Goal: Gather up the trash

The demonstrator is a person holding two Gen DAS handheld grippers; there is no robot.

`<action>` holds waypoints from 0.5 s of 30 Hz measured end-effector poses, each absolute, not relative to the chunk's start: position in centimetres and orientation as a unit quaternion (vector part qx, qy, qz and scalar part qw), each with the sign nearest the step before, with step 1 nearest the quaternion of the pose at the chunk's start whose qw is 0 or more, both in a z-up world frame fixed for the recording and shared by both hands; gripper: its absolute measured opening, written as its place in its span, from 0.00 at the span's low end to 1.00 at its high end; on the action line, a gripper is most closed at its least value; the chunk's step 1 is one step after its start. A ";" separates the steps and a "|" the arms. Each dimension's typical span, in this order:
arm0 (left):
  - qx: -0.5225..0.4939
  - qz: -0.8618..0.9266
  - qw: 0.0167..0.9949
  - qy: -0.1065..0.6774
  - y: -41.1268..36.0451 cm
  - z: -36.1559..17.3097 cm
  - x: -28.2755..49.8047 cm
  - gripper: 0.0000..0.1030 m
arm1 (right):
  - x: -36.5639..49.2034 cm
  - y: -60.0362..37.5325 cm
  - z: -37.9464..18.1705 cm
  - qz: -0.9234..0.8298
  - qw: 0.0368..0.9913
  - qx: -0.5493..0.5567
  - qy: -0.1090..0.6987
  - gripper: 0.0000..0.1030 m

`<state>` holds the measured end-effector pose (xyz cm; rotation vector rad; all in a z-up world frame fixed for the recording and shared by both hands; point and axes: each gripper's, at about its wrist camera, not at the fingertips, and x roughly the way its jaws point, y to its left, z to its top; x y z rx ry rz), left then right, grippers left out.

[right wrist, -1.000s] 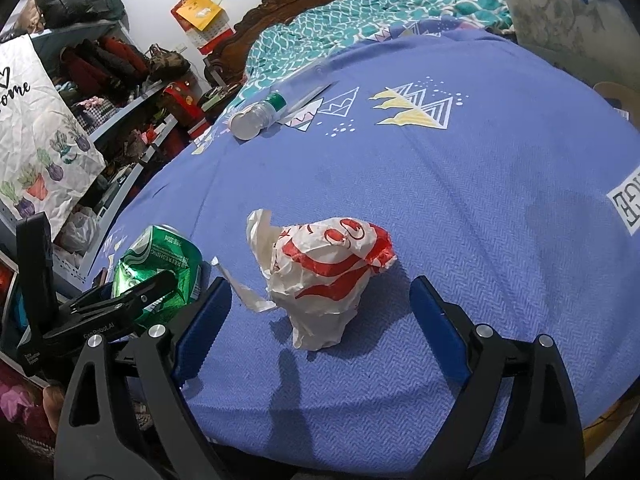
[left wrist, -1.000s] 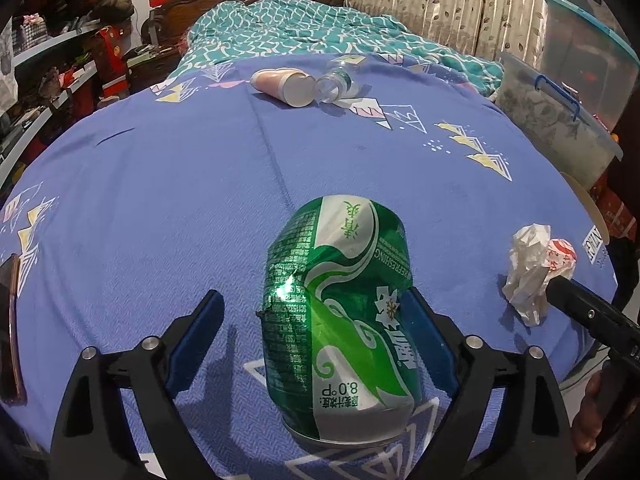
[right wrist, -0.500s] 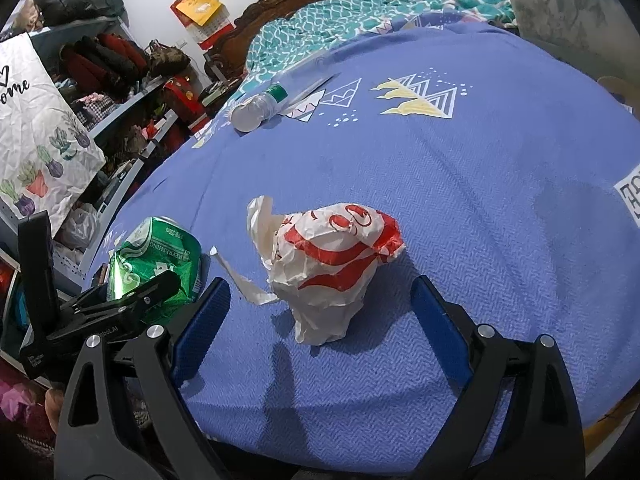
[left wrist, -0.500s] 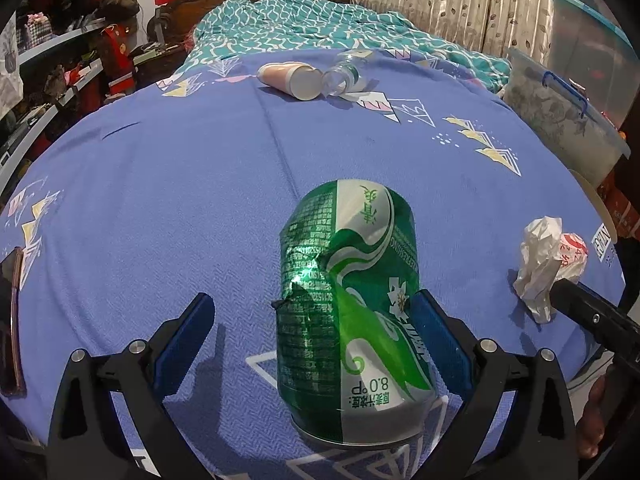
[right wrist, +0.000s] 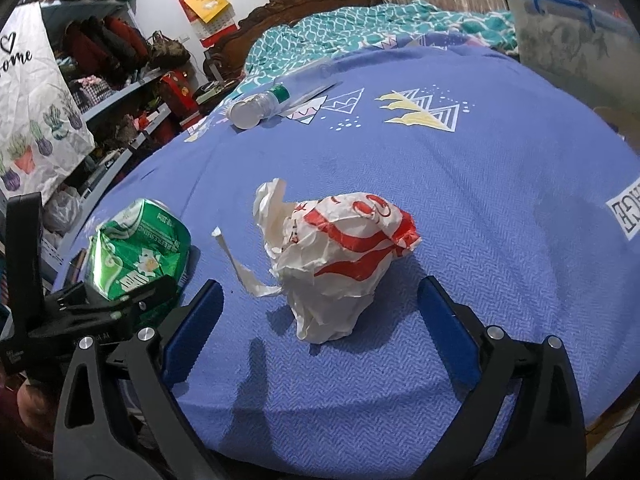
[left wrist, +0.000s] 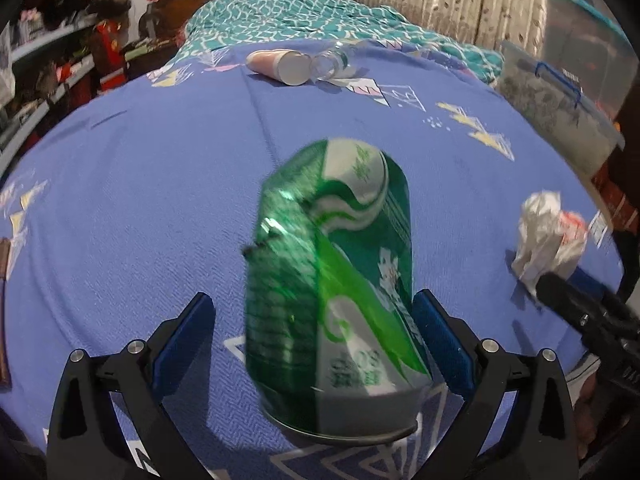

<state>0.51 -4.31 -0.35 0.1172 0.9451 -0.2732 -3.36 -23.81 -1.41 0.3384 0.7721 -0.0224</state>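
A dented green can (left wrist: 332,280) lies on the blue bedspread (left wrist: 140,184) between the open fingers of my left gripper (left wrist: 312,320); its right side is against the right pad (left wrist: 436,332). The can also shows in the right wrist view (right wrist: 136,256). A crumpled white and red paper wrapper (right wrist: 336,264) sits between the open fingers of my right gripper (right wrist: 320,312), touching neither pad. The wrapper also shows in the left wrist view (left wrist: 548,240). A pink cup (left wrist: 276,65) and a clear plastic bottle (left wrist: 330,63) lie far back.
Shelves with bags (right wrist: 108,60) stand to the left of the bed. A clear storage bin (left wrist: 560,108) stands to the right. A teal quilt (left wrist: 312,16) lies at the head of the bed. A white tote bag (right wrist: 32,104) hangs at the left.
The can has tilted and shifted a little, now blurred, with my left gripper slightly further in around it. My right gripper has edged closer to the wrapper.
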 end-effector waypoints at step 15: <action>0.069 -0.121 0.886 0.442 -4.6 -0.7 -0.1 0.92 | -3.5 -23.7 -1.4 -0.011 0.915 0.162 0.368 0.97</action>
